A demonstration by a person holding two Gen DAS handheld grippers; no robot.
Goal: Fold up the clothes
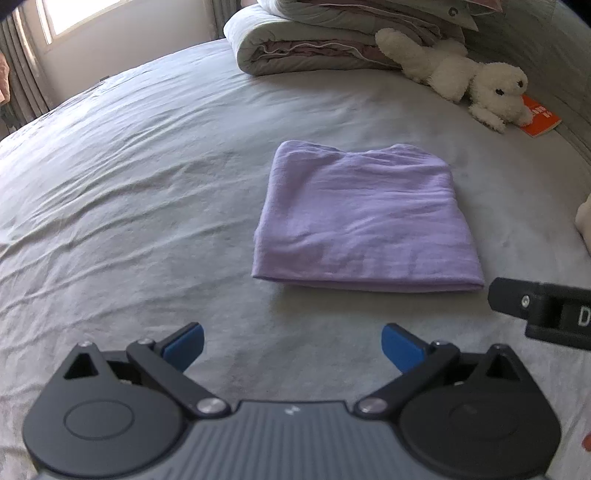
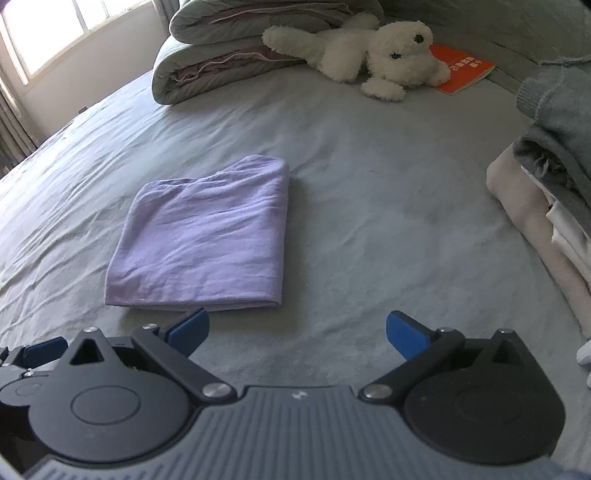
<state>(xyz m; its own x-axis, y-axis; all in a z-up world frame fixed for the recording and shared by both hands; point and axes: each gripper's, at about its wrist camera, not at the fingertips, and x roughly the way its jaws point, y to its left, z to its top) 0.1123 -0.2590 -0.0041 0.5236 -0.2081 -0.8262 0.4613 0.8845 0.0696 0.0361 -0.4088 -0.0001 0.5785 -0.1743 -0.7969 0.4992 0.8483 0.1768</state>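
Left wrist view. Lowest in frame: left gripper (image 1: 292, 345), blue pads (image 1: 186, 345) spread wide apart, nothing between them, hovering over grey bedsheet (image 1: 122, 184). Centre, slightly right: folded lilac garment (image 1: 364, 221), lying flat in a neat rectangle, folded edge toward the camera, clear of both pads. Right edge, below the garment's near corner: black body of right gripper (image 1: 543, 312), apart from the cloth. Top centre: rolled grey duvet (image 1: 306, 44). Upper right: white plush dog (image 1: 469, 77) lying against the duvet, partly over orange booklet (image 1: 541, 120). Upper left: bright window (image 1: 74, 14).

Right wrist view. Lowest in frame: right gripper (image 2: 297, 334), blue pads (image 2: 406, 338) set wide apart, holding nothing. Lower left corner: part of left gripper (image 2: 40, 350). Centre left: folded lilac garment (image 2: 207, 236), flat on bedsheet (image 2: 369, 206), near edge just beyond the left-hand pad; contact cannot be determined. Right edge: stack of folded clothes (image 2: 546, 206), grey over beige, well apart from the lilac piece. Top: duvet (image 2: 229, 48), plush dog (image 2: 376, 51), orange booklet (image 2: 463, 70).
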